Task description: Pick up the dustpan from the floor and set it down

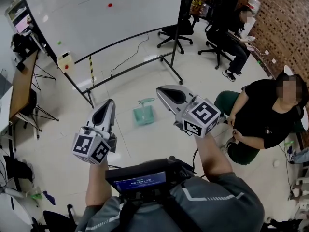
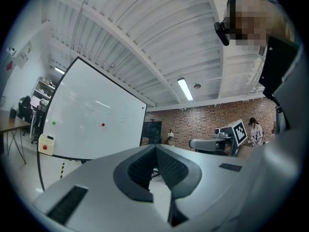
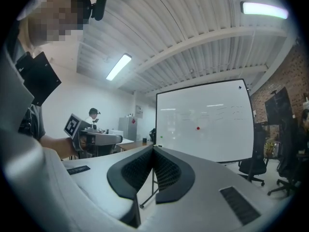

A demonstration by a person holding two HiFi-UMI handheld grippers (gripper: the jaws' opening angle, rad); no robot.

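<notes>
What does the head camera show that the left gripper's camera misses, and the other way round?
Only the head view shows the floor, with the teal dustpan lying on it, and a seated person in black. Only the left gripper view shows the ceiling light and how the left gripper stands: jaws shut, nothing between them. Both show the whiteboard and the right gripper.
</notes>
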